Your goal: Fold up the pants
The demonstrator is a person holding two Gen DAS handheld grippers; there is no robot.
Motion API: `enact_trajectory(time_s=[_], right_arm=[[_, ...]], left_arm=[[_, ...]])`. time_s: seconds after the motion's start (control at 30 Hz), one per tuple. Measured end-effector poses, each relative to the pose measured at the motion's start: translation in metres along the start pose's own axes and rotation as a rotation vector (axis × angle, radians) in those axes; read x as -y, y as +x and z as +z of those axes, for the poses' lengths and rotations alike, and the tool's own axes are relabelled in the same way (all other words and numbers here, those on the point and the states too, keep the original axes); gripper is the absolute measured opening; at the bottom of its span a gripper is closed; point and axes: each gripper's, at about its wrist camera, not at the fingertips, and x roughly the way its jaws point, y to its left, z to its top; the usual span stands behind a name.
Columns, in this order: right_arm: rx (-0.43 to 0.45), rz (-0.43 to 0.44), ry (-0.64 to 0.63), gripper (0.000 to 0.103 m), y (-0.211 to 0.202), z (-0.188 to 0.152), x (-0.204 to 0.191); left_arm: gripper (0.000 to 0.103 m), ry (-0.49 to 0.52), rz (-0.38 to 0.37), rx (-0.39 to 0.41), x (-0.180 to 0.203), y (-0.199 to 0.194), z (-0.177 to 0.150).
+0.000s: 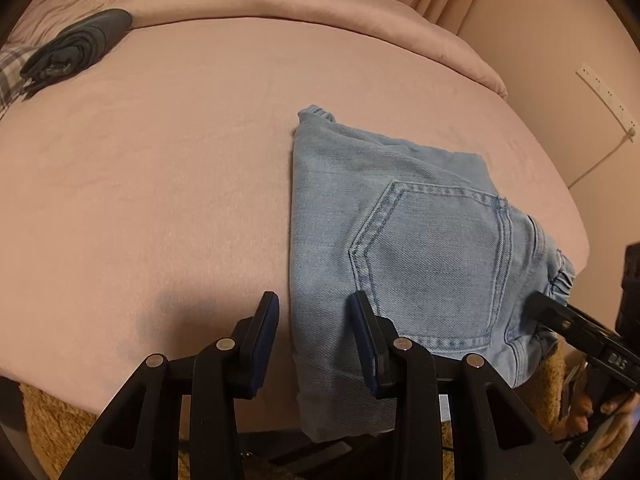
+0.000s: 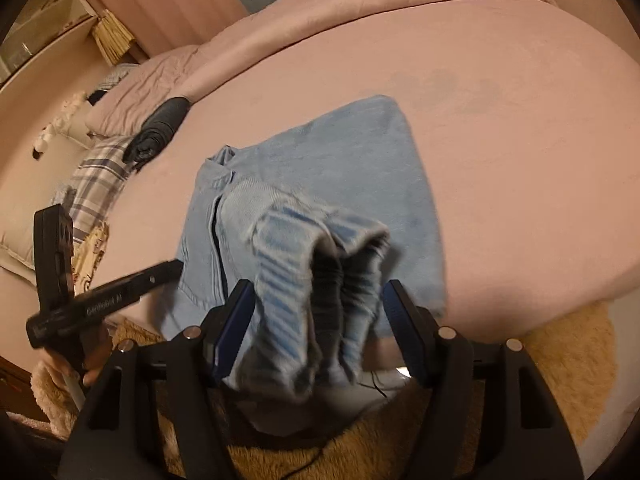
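Right gripper (image 2: 316, 320) straddles the bunched waistband of the jeans (image 2: 320, 168), jaws spread beside it, while left gripper (image 1: 314, 320), jaws parted, hovers over their near edge.

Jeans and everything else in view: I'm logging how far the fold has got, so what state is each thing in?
jeans: folded into a compact stack on the bed, back pocket up, near edge overhanging.
waistband end: bunched and blurred between the right gripper's fingers.
left gripper: open, fingers straddling the jeans' left edge.
right gripper: fingers apart around the bunched denim; grip cannot be told.
dark garment: rolled, lying apart.
bed: pink sheet, smooth.
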Motion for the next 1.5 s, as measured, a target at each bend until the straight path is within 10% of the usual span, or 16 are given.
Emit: enact_trajectory(time_s=[0.13, 0.27, 0.53, 0.7, 0.93, 1.1, 1.27, 1.5], right_arm=[[0.006, 0.023, -0.023, 0.064, 0.024, 0.006, -0.004], [0.027, 0.089, 0.013, 0.035, 0.016, 0.011, -0.003], [0.192, 0.119, -0.097, 0.032, -0.035, 0.059, -0.042], [0.275, 0.076, -0.120, 0.032, -0.049, 0.095, -0.039], [0.051, -0.125, -0.009, 0.032, 0.018, 0.061, 0.012], [0.082, -0.117, 0.008, 0.033, 0.019, 0.049, 0.021], [0.084, -0.227, -0.033, 0.057, 0.017, 0.053, 0.013], [0.123, -0.254, -0.054, 0.061, -0.009, 0.051, 0.013]], left_arm=[[0.035, 0.005, 0.013, 0.009, 0.004, -0.002, 0.002], [0.035, 0.007, -0.004, 0.008, 0.006, -0.006, 0.004], [0.039, -0.071, -0.114, 0.074, -0.007, -0.036, 0.023], [0.039, -0.054, -0.134, 0.084, -0.002, -0.032, 0.031], [0.039, 0.020, -0.101, -0.050, 0.013, 0.023, 0.015], [0.039, -0.001, -0.114, -0.040, 0.009, 0.028, 0.010], [0.039, 0.000, -0.114, -0.033, 0.006, 0.013, 0.001], [0.040, 0.013, -0.102, -0.051, 0.009, 0.012, -0.014]])
